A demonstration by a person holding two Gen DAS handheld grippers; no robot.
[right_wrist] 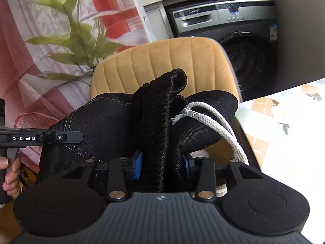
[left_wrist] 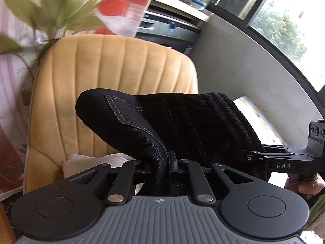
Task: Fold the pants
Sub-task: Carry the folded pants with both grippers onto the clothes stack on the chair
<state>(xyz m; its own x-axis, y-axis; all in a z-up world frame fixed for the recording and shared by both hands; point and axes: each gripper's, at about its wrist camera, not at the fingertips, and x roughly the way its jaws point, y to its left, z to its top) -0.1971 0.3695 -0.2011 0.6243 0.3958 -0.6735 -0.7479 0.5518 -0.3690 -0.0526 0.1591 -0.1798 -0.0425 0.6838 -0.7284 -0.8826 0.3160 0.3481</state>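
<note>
The black denim pants hang bunched between both grippers, held up in the air in front of a yellow chair. My left gripper is shut on a fold of the pants near a stitched pocket edge. My right gripper is shut on the ribbed elastic waistband, its blue pads pressing the cloth. A white drawstring with a metal tip hangs from the waistband to the right. The right gripper also shows at the right edge of the left wrist view, and the left gripper at the left of the right wrist view.
A yellow padded chair stands right behind the pants, with white cloth on its seat. A table with a floral cover lies to the right. A washing machine, a plant and a curtain stand behind.
</note>
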